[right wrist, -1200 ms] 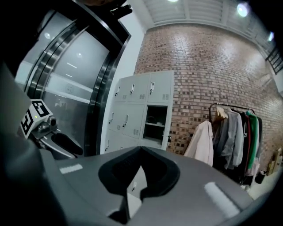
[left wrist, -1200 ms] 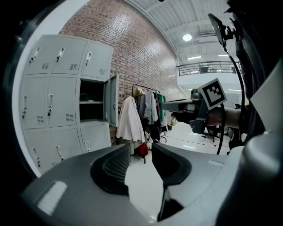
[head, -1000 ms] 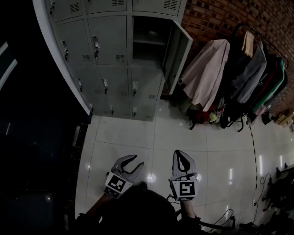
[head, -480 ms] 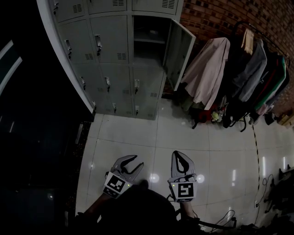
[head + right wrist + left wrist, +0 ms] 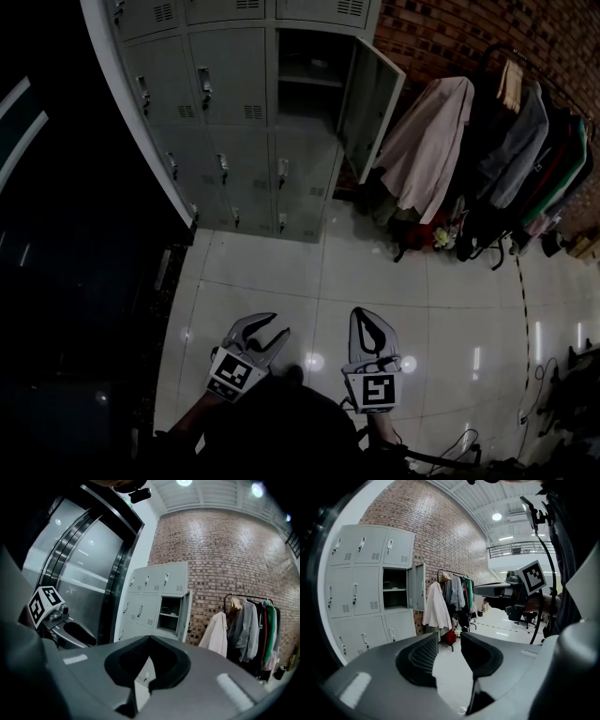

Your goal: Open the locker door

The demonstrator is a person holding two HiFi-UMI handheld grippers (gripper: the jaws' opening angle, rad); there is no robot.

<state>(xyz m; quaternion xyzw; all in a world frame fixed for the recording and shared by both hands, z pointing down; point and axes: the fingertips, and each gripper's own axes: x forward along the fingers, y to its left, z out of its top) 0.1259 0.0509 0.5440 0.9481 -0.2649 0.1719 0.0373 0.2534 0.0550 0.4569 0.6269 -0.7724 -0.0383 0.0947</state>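
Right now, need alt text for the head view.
A grey locker bank stands ahead with one door swung open. Low in frame, the left gripper is open and the right gripper shut, both empty above the tiled floor. A coat rack stands right of the lockers by a brick wall.

The locker door is plain grey metal. It stands swung wide open, hinged on its right side, in the upper middle of the head view. It belongs to the right-hand column of the grey locker bank. Its compartment is dark inside, with one shelf. Something small may lie on the shelf, too dim to tell. The neighbouring doors are shut.
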